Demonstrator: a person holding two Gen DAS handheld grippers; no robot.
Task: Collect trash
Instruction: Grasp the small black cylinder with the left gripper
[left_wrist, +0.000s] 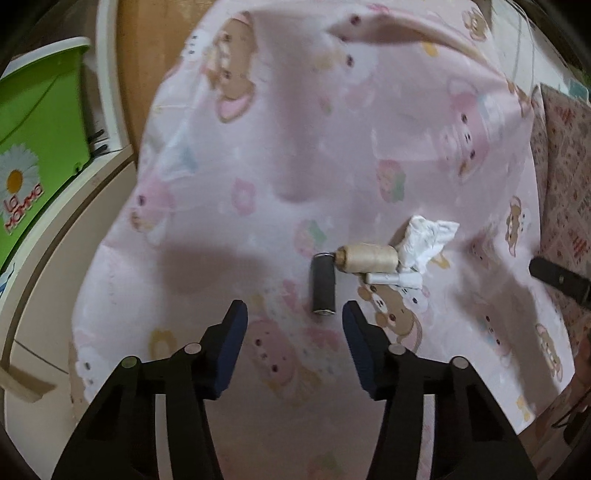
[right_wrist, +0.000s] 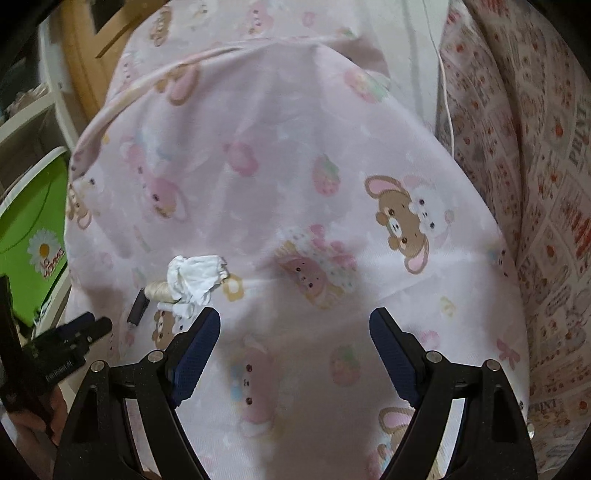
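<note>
Pink cartoon-print bedsheet (left_wrist: 295, 166) carries our trash near its right edge: a dark battery (left_wrist: 323, 284), a beige thread spool (left_wrist: 369, 257), a crumpled tissue (left_wrist: 428, 240). Our left tool (left_wrist: 294, 314) hangs released, nothing between its pads. From the right wrist, our right tool (right_wrist: 294, 321) gapes empty, the tissue (right_wrist: 195, 275) just beyond its left finger.

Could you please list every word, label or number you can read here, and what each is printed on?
"La Mamma", apparently: green box, beside a daisy; blurred.
"PRINT": patterned fabric, at the right.
White lettering on the left gripper: too small to read.
Red lettering on the patterned fabric: blurred.
</note>
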